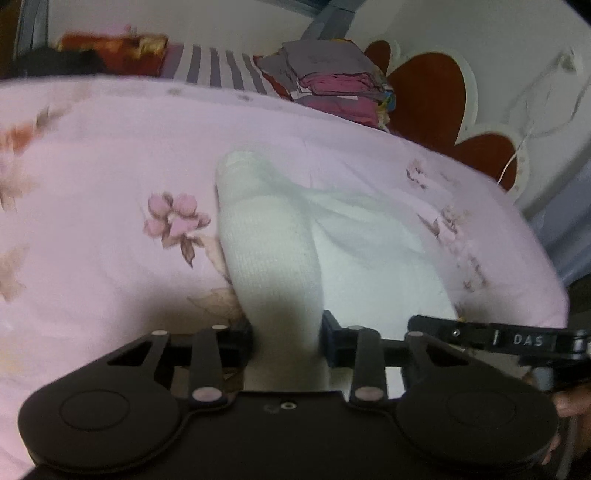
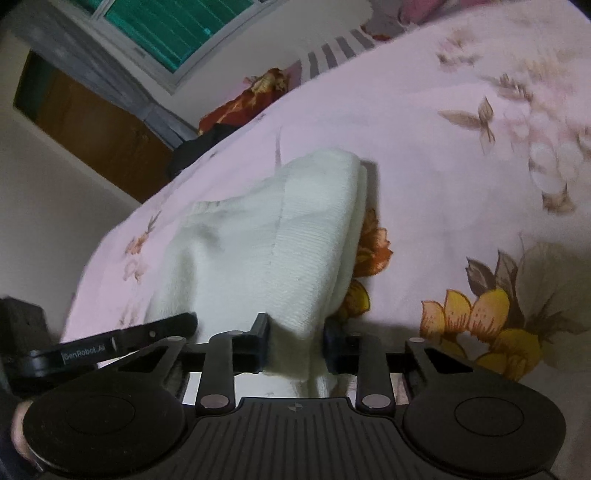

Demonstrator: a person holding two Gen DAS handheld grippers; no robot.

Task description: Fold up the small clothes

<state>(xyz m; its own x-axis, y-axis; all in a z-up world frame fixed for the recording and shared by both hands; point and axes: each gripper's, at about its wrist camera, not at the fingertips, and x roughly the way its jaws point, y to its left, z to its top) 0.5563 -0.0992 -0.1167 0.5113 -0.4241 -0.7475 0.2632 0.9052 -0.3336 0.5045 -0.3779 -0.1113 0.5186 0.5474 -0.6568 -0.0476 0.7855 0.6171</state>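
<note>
A white knit garment point(image 1: 269, 258) lies on a pink floral bedsheet point(image 1: 92, 155). The left gripper point(image 1: 286, 341) and right gripper point(image 2: 295, 341) each have their jaws clamped on a bunched near edge. Folding well likely means lifting both edges evenly and laying them flat. Motion blur hides the garment's type and far hem.

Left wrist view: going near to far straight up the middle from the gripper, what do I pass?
Left gripper shut on the white knit garment → bare pink floral bedsheet → striped fabric at the bed's far edge → wall.
</note>
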